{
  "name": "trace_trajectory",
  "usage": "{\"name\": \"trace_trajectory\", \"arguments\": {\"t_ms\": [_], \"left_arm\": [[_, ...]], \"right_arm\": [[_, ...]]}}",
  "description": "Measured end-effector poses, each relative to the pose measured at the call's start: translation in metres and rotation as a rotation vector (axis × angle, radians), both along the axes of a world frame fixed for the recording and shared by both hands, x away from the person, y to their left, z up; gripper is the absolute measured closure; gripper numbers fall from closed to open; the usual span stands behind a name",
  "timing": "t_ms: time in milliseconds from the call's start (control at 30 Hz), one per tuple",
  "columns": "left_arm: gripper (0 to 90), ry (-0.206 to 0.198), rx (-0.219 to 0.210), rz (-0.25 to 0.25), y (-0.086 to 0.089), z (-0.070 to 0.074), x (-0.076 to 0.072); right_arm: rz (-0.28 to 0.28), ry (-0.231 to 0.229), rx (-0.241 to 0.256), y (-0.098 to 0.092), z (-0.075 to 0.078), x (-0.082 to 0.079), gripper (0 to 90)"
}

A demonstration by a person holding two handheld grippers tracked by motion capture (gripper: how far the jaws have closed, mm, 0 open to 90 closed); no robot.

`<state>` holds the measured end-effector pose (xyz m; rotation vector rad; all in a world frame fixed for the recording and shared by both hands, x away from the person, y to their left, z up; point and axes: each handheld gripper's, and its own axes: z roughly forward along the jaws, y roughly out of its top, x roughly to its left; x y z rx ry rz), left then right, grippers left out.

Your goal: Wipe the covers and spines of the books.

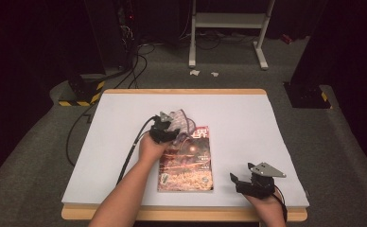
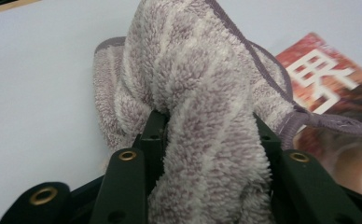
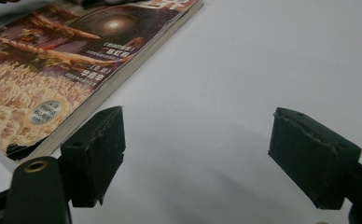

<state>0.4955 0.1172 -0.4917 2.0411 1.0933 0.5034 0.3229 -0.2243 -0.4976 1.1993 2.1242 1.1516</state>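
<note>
The left gripper pinches the fluffy lilac-and-white striped towel between its jaws, bunched at the far edge of the red paperback book, probably to lift it off. The right gripper waits spread, just right of the book.

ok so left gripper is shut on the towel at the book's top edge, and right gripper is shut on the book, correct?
Not quite. The right gripper is open over bare table, beside the book; the right gripper view shows it. The left gripper is shut on the towel.
</note>
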Motion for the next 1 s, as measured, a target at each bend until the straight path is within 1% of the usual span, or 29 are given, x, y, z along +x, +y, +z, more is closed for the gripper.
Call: {"name": "trace_trajectory", "arguments": {"t_ms": [33, 167, 300, 367, 433, 500, 600, 800, 867, 1000], "left_arm": [[59.4, -0.001, -0.001, -0.018, -0.009, 0.000, 0.002], [59.4, -0.003, -0.010, -0.054, -0.037, -0.001, 0.006], [59.4, 0.010, -0.028, -0.088, -0.065, 0.000, 0.009], [59.3, 0.012, -0.026, -0.105, -0.075, 0.001, 0.009], [59.1, 0.012, -0.019, -0.113, -0.081, 0.002, 0.009], [59.0, 0.017, -0.021, -0.114, -0.079, 0.002, 0.009], [59.1, 0.020, -0.023, -0.104, -0.069, 0.003, 0.008], [59.5, 0.020, -0.044, -0.066, -0.038, 0.000, 0.003], [59.6, 0.020, -0.041, -0.062, -0.028, 0.000, 0.000], [59.6, 0.013, -0.049, -0.042, -0.010, 0.000, -0.006]], "right_arm": [[-0.001, 0.003, 0.003, 0.000, 0.000, 0.000, 18.5], [0.002, 0.007, 0.008, 0.000, -0.001, 0.000, 18.6], [0.010, 0.007, 0.013, 0.001, 0.000, -0.001, 18.7], [0.013, 0.007, 0.014, 0.002, -0.001, -0.001, 18.7], [0.015, 0.009, 0.015, 0.002, -0.001, -0.001, 18.7], [0.015, 0.010, 0.014, 0.002, -0.002, -0.002, 18.8], [0.014, 0.009, 0.013, 0.002, -0.001, -0.002, 18.8], [0.017, 0.015, 0.005, 0.004, -0.003, -0.002, 18.9], [0.022, 0.015, -0.001, 0.006, -0.003, -0.002, 18.8], [0.026, 0.015, -0.008, 0.007, -0.003, -0.003, 18.9]]}}
